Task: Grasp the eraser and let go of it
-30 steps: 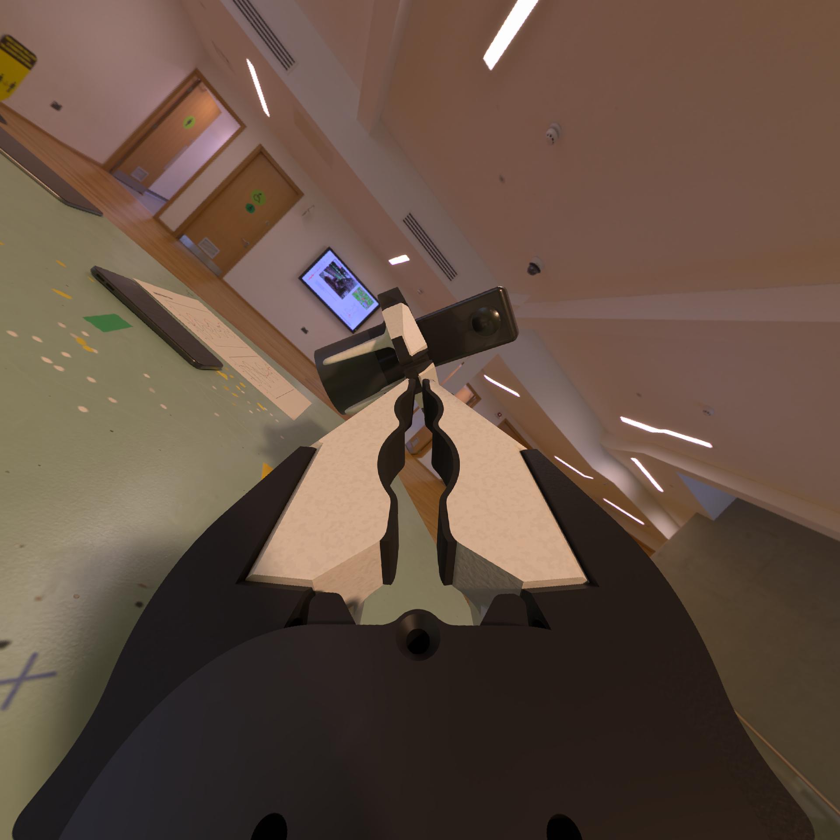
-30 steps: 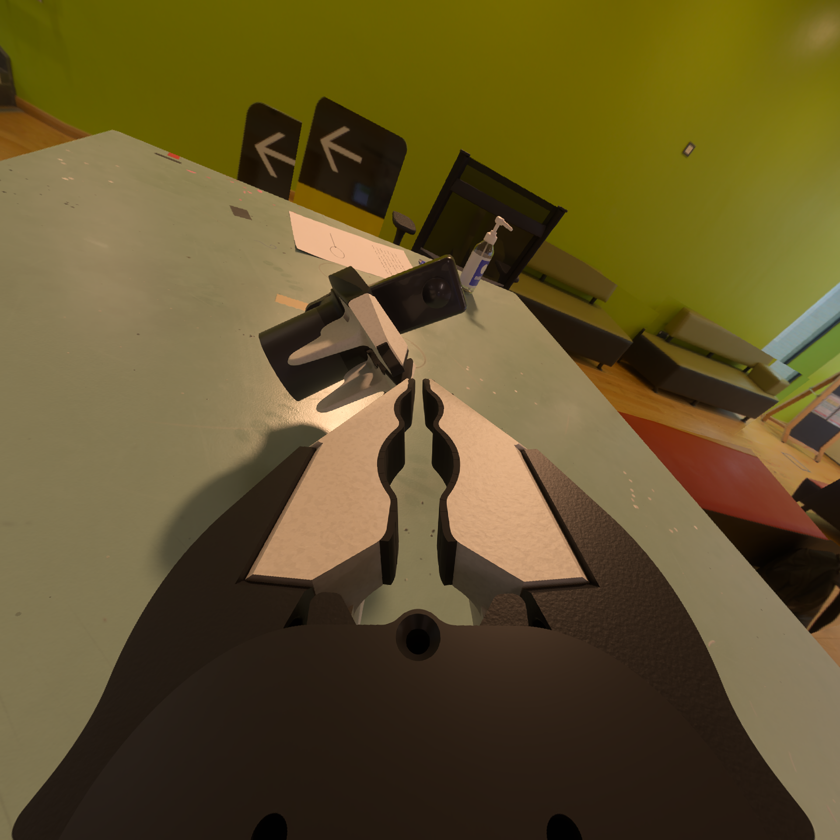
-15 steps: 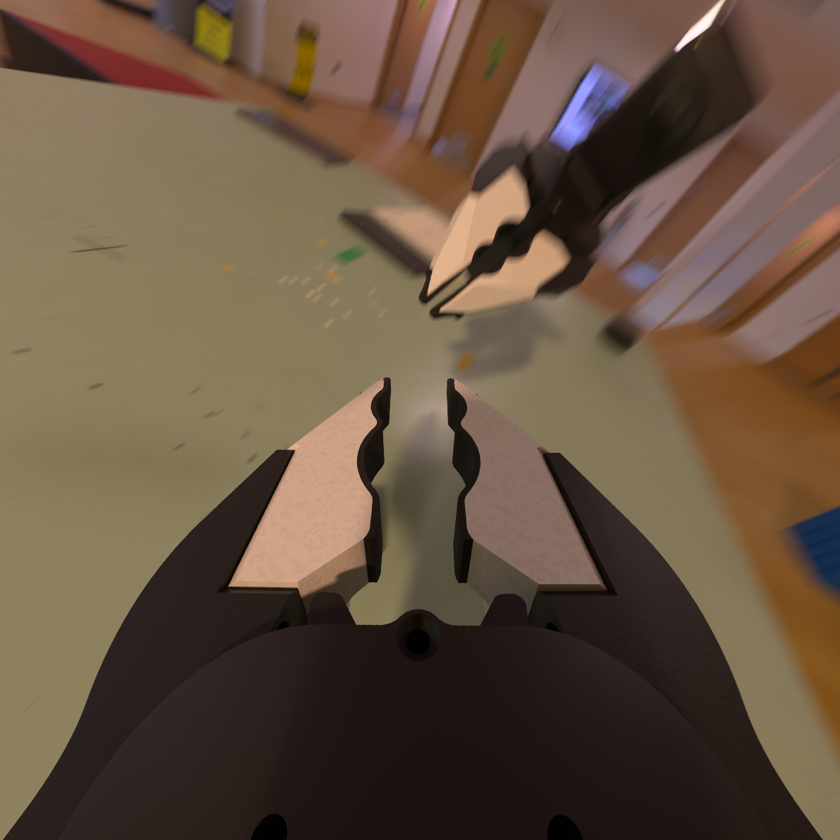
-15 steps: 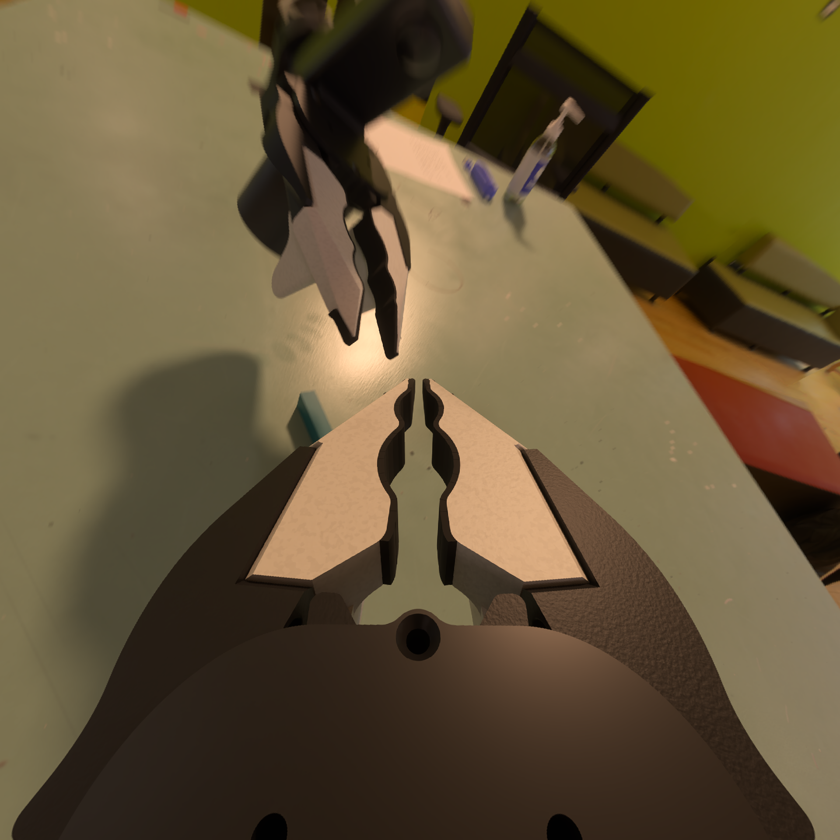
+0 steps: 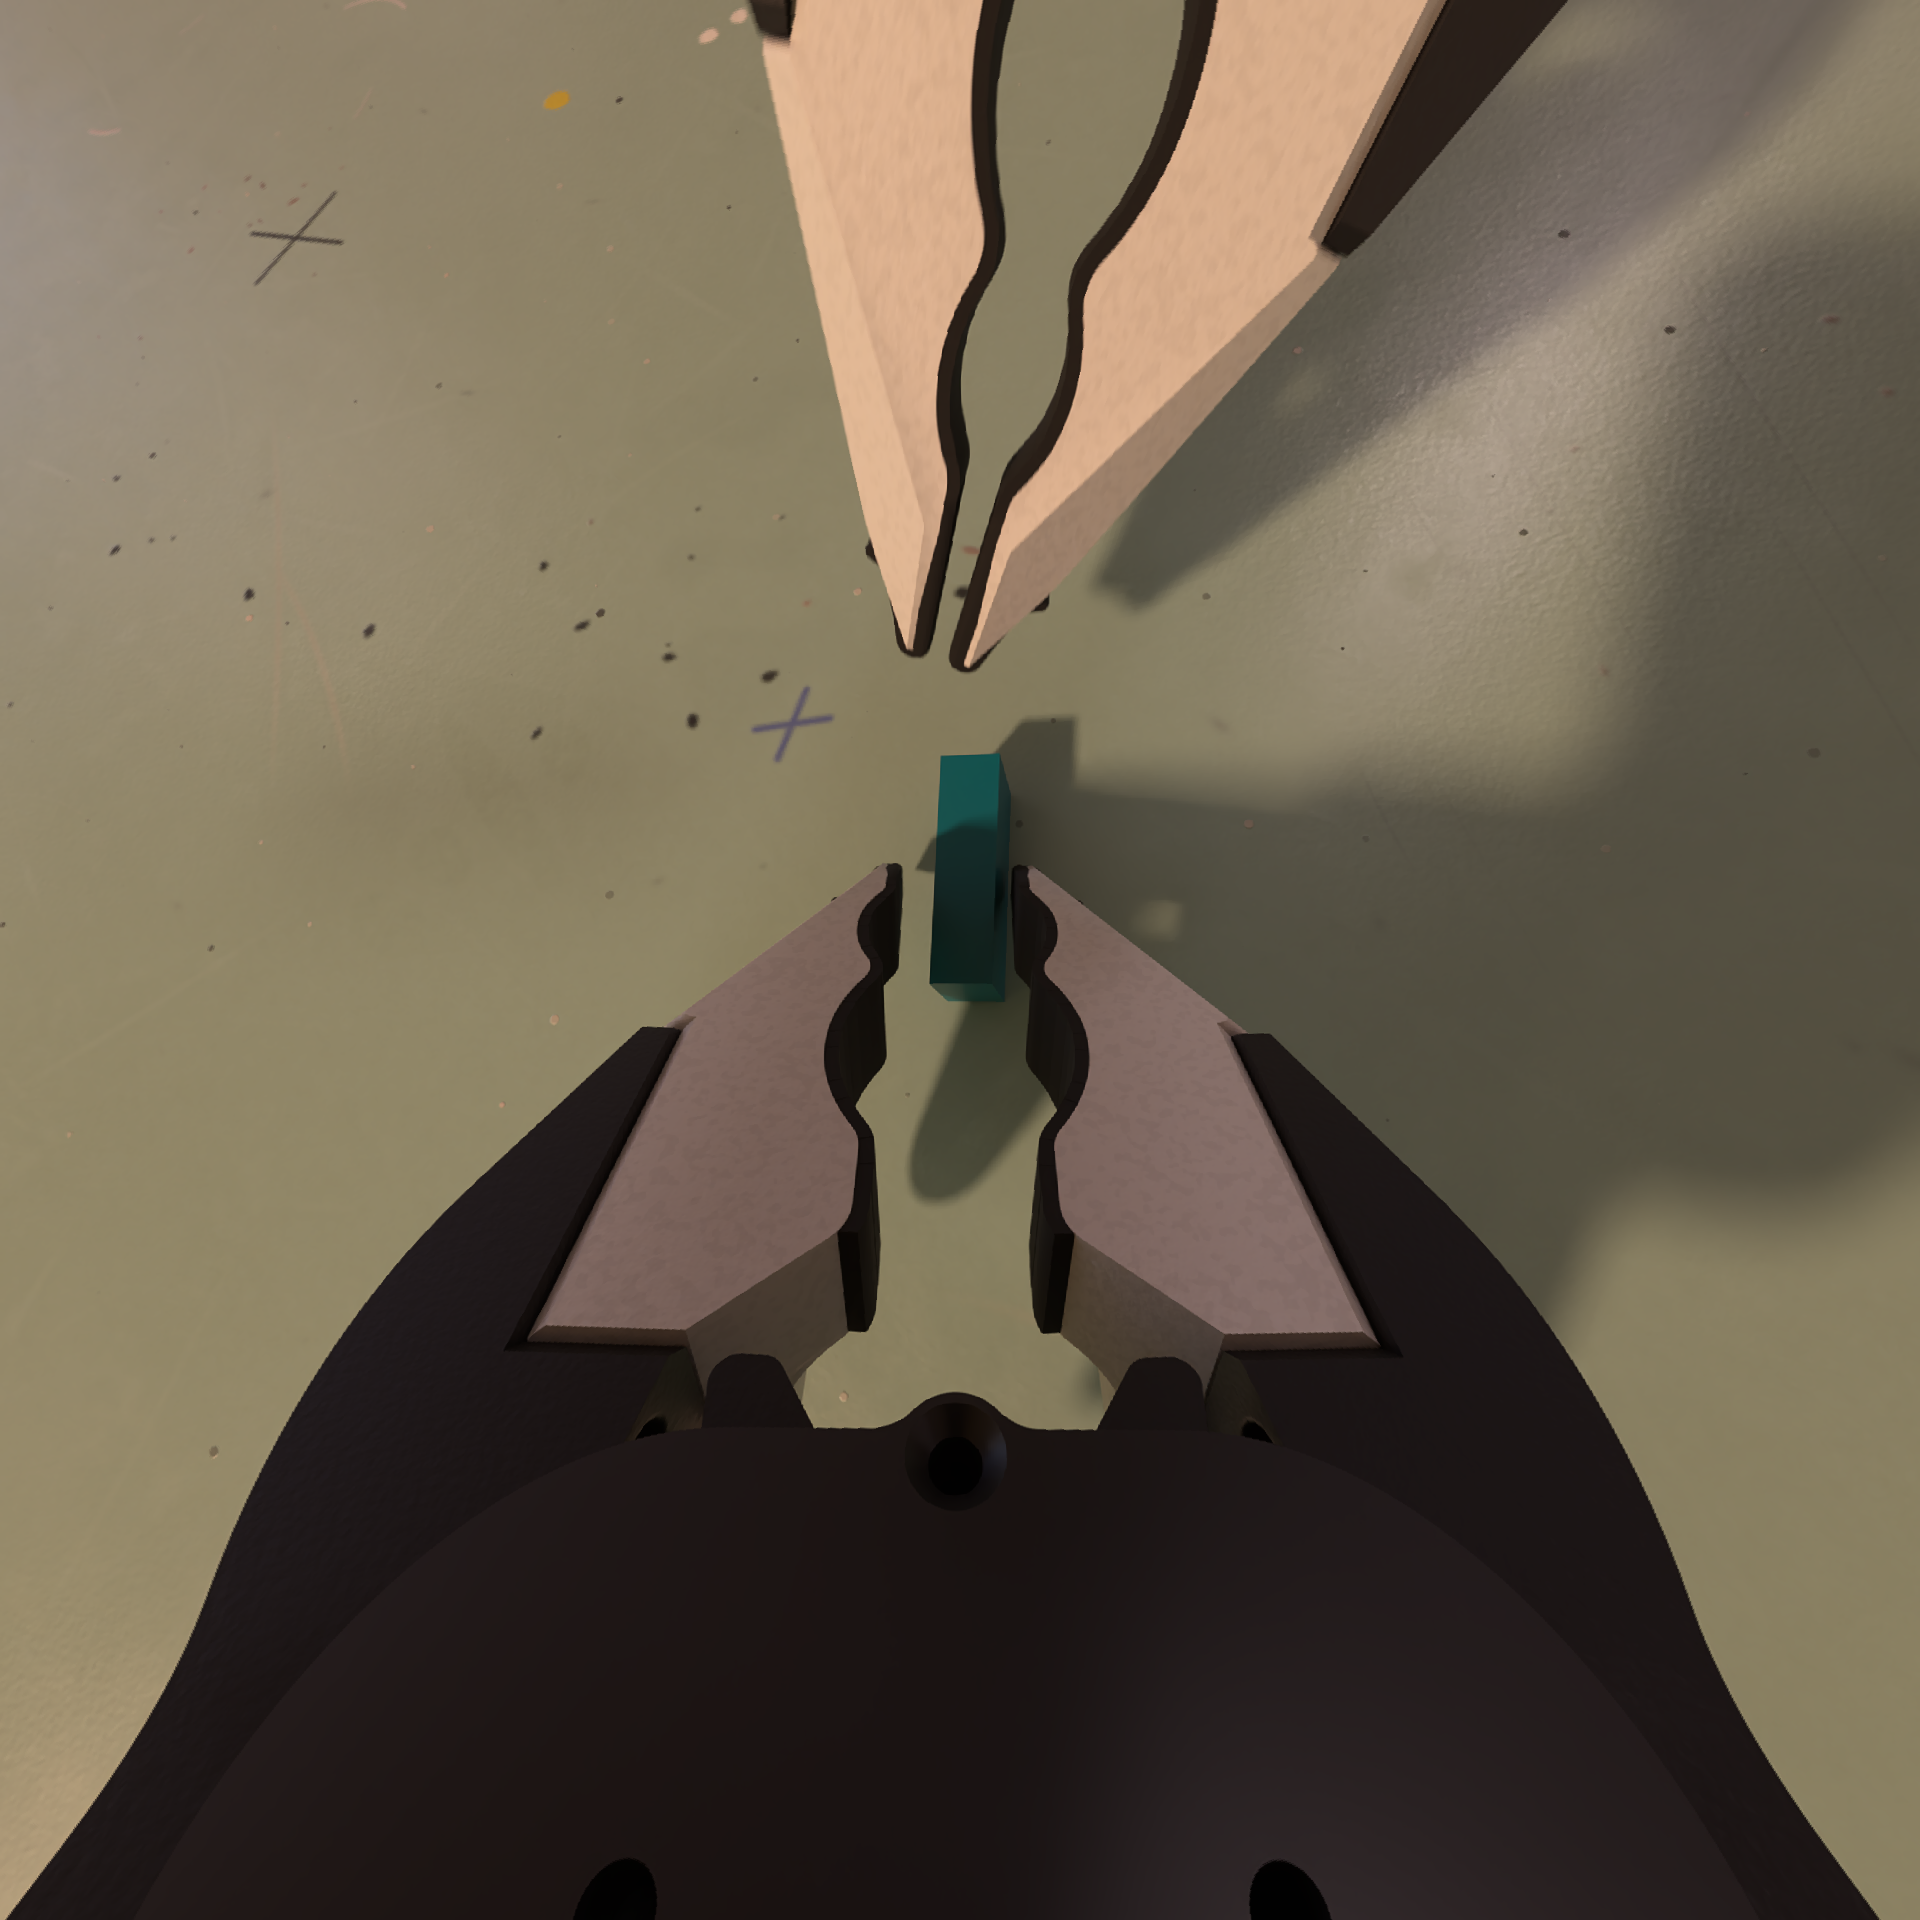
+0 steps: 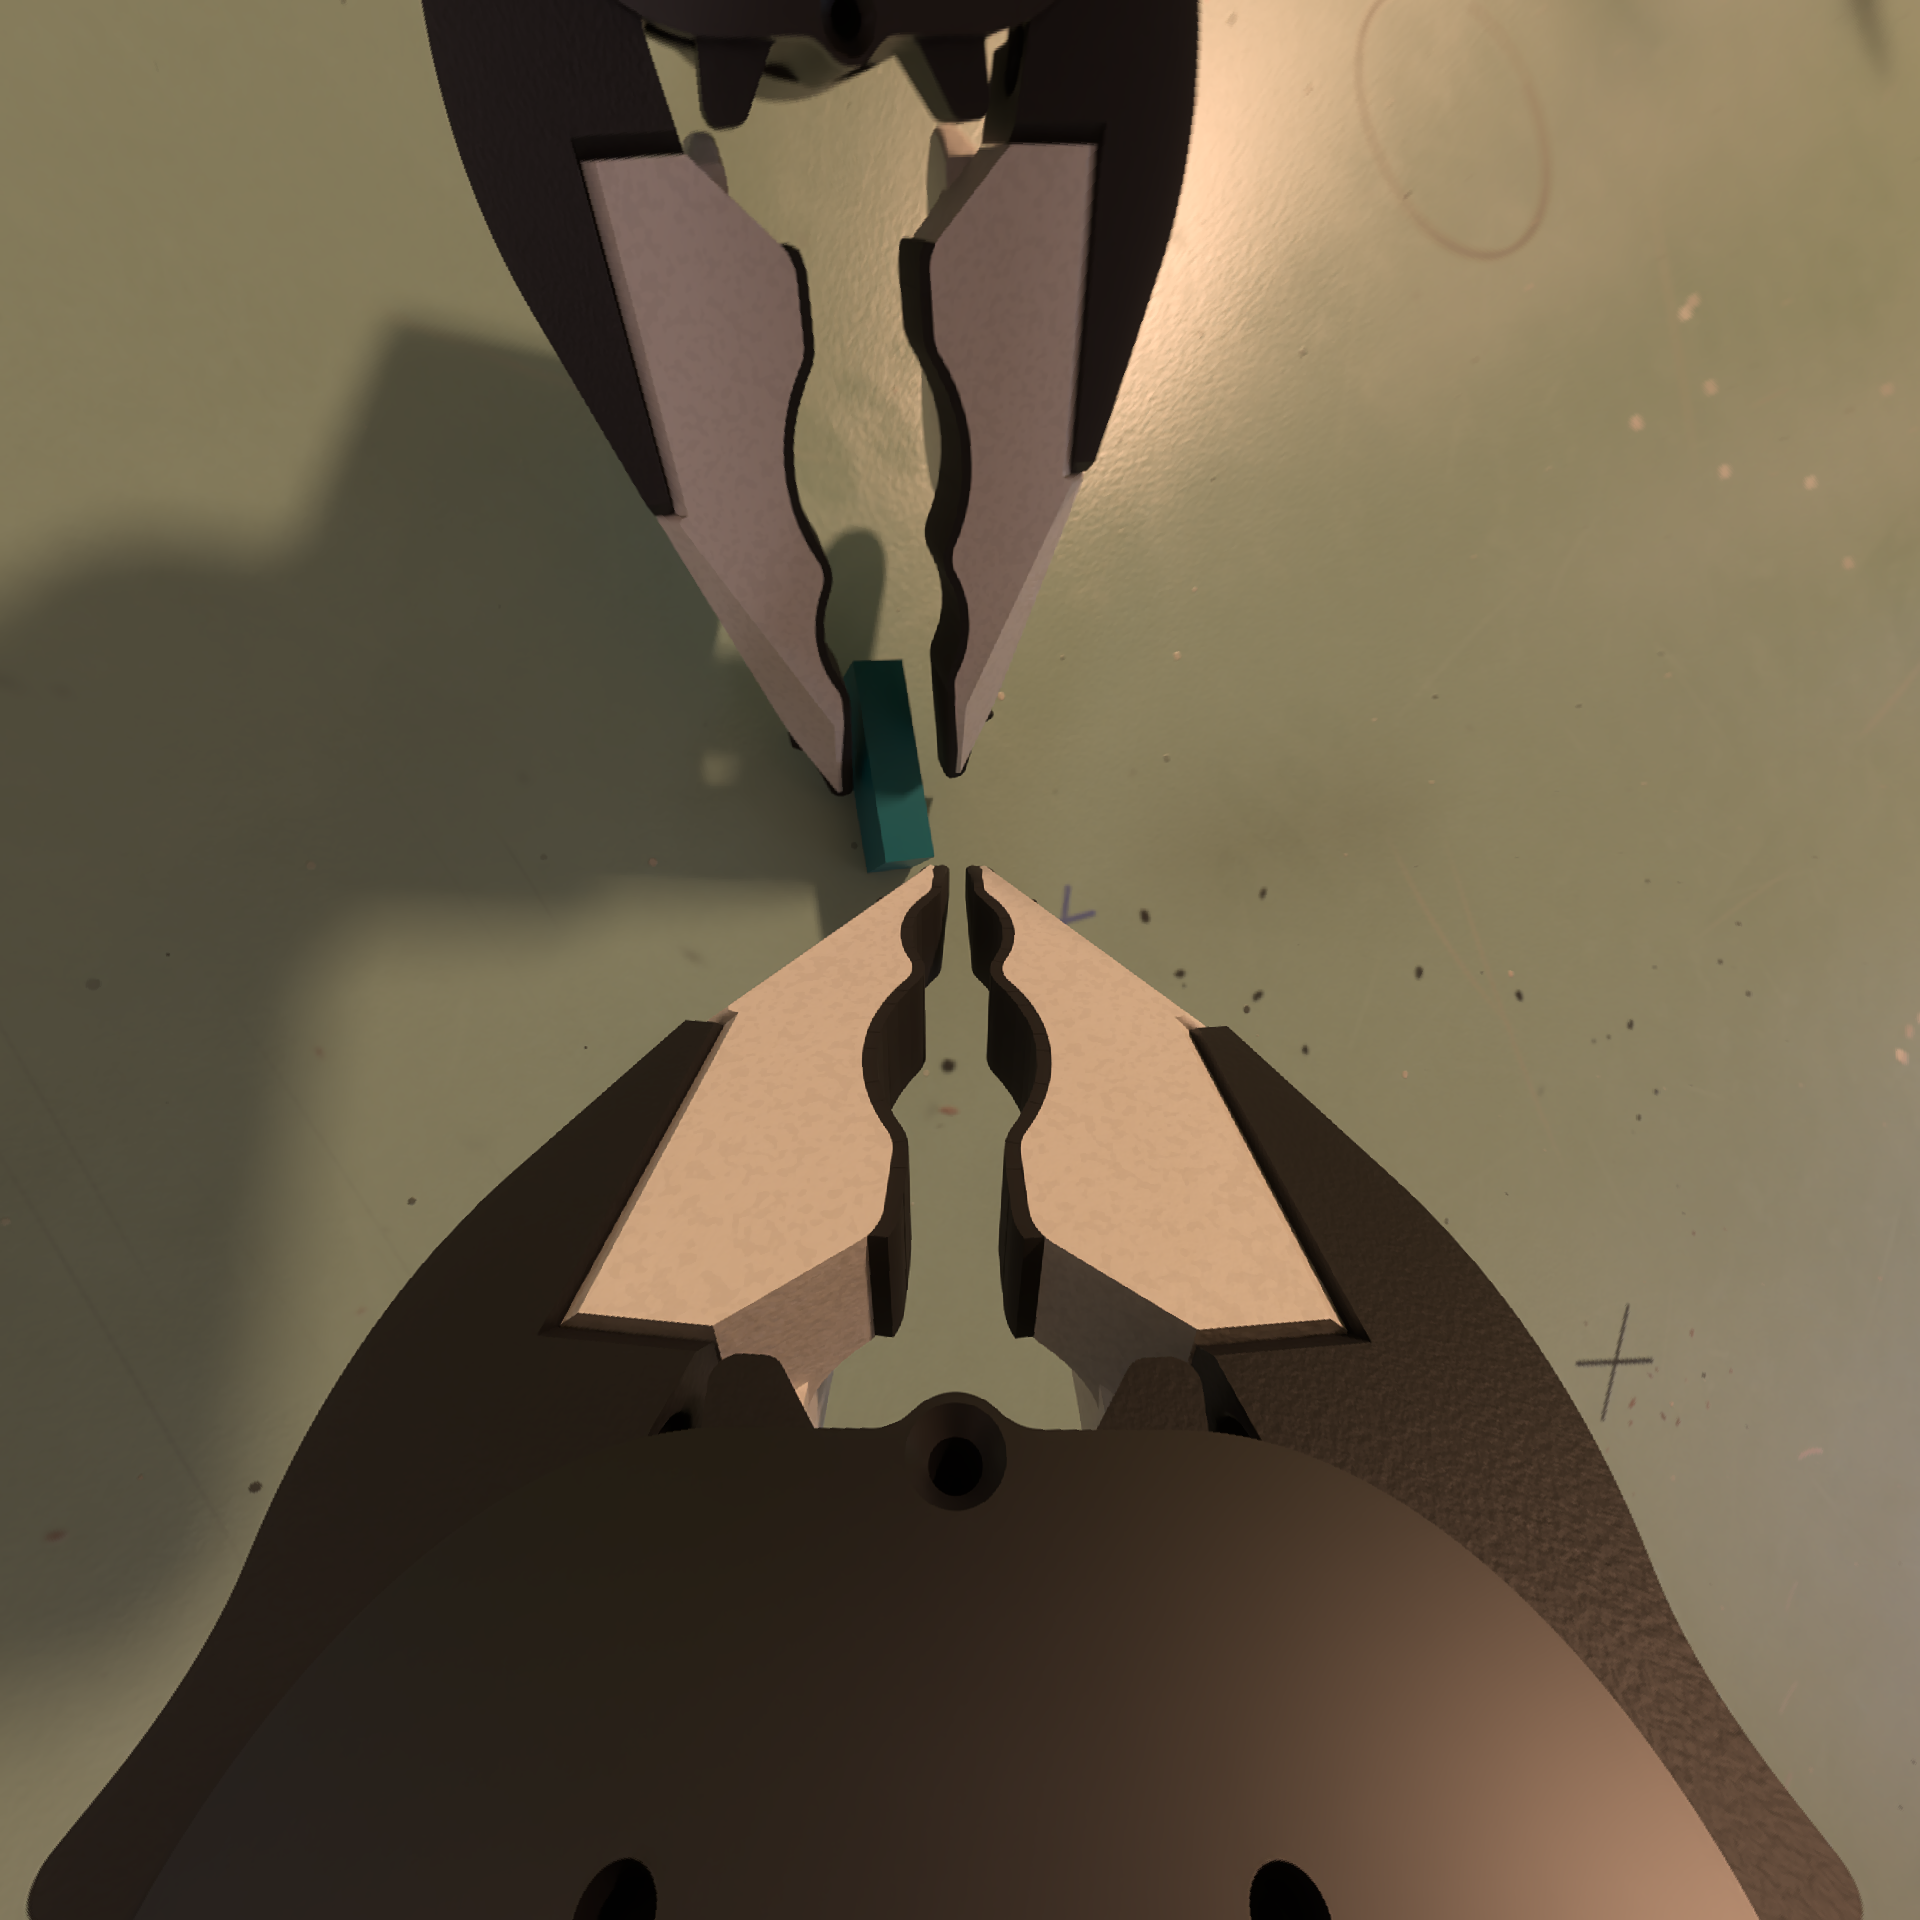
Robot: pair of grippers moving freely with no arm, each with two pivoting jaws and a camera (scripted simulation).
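Two claws face each other tip to tip over my green table (image 5: pixel 312 935). My left gripper (image 5: pixel 956 883) is parted, straddling the teal eraser (image 5: pixel 971 883) without clear contact; its long axis runs along the fingers. My right gripper (image 6: pixel 957 883), nearly closed and empty, sits just beyond the eraser's far end.

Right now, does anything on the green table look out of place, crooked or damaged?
Nothing stands out. The small teal block eraser lies intact on the speckled green table, between the tips of the open left gripper. The right gripper is nearly shut, just past the eraser's far end. The table's specks and pen crosses look like ordinary wear.
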